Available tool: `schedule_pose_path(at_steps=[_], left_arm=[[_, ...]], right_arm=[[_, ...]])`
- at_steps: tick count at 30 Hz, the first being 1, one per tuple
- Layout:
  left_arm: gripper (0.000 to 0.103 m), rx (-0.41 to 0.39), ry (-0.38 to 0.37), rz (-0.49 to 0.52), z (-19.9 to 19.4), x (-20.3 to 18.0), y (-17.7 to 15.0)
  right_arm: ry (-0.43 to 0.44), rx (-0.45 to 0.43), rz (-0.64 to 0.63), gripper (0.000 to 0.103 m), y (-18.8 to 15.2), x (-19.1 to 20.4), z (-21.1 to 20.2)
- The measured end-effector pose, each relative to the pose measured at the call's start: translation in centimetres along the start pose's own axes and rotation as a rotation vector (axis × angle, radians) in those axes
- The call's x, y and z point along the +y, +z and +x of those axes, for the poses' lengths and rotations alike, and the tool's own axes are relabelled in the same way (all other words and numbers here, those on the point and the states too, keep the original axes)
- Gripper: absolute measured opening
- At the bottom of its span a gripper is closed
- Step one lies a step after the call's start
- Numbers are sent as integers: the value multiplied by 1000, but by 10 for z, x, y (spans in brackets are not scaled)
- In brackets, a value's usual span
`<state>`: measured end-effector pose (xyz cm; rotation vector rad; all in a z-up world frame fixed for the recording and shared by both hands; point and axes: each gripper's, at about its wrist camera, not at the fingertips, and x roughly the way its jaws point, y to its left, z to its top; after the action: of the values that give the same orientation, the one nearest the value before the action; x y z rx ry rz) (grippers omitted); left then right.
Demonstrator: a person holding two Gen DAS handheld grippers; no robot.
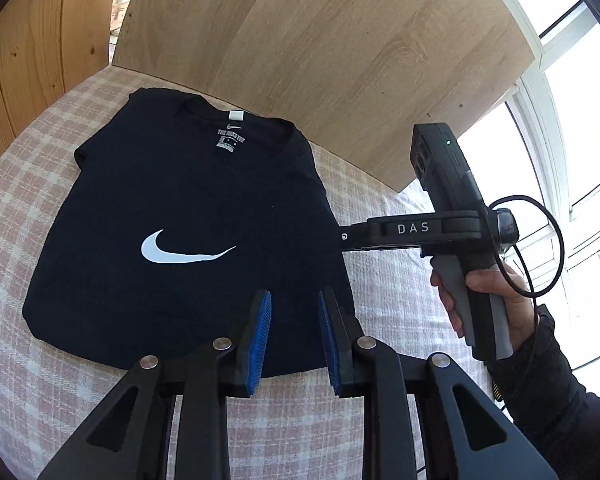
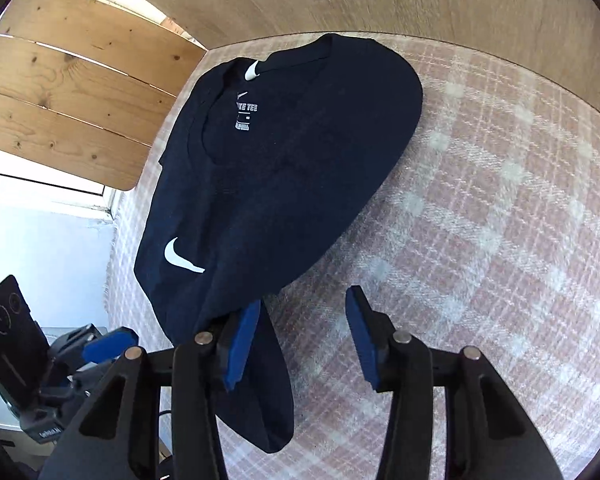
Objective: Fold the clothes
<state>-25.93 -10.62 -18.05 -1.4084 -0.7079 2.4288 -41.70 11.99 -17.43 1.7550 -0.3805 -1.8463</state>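
A black Nike T-shirt (image 1: 188,216) with a white swoosh lies folded narrow on a pink plaid blanket (image 1: 40,160), collar toward the wooden headboard. My left gripper (image 1: 294,300) is open above the shirt's near hem, empty. My right gripper (image 2: 306,308) is open, hovering at the shirt's right edge; it shows in the left wrist view (image 1: 346,236) held by a hand beside the shirt. In the right wrist view the shirt (image 2: 284,152) lies left of the fingers, a fold of it passing under the left pad (image 2: 242,344).
A light wooden headboard (image 1: 320,48) stands behind the blanket, with a knotty pine panel (image 1: 24,80) on the left and a bright window (image 1: 572,120) on the right. The blanket stretches wide to the right of the shirt (image 2: 480,200).
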Motion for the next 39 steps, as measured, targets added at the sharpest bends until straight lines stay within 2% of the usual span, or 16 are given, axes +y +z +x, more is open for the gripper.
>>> schedule_pose_path(at_steps=[3, 5, 8, 10, 12, 15, 21, 25, 27, 32, 35, 37, 39], left_arm=[[23, 4, -17, 32, 6, -12, -3], [25, -7, -54, 51, 1, -20, -4], [35, -29, -106, 120, -3, -39, -2], [36, -11, -67, 163, 8, -46, 3], [35, 12, 13, 153, 23, -35, 9], [26, 23, 121, 119, 38, -13, 18], [27, -26, 166, 40, 26, 23, 35], [28, -32, 143, 22, 22, 33, 38], [28, -28, 138, 29, 23, 35, 39], [29, -26, 139, 57, 23, 32, 36], [29, -23, 113, 51, 23, 34, 35], [29, -21, 97, 52, 23, 33, 34], [30, -15, 75, 64, 24, 30, 31]], right_arm=[[6, -7, -30, 45, 5, 17, 0], [0, 0, -54, 45, 13, 27, 0], [2, 34, -69, 45, 30, 32, 4], [24, 55, -74, 45, 36, 34, 8], [35, 71, -72, 45, 41, 34, 11], [57, 77, -61, 45, 43, 28, 8], [101, -2, 56, 45, 43, -13, -11], [146, -28, 156, 45, 46, -38, -10], [205, -31, 187, 45, 50, -42, -6], [294, -62, 207, 47, 64, -31, 2], [386, -77, 231, 54, 68, -24, -2], [383, -80, 239, 59, 71, -21, -5], [336, -83, 237, 59, 75, -18, -8]])
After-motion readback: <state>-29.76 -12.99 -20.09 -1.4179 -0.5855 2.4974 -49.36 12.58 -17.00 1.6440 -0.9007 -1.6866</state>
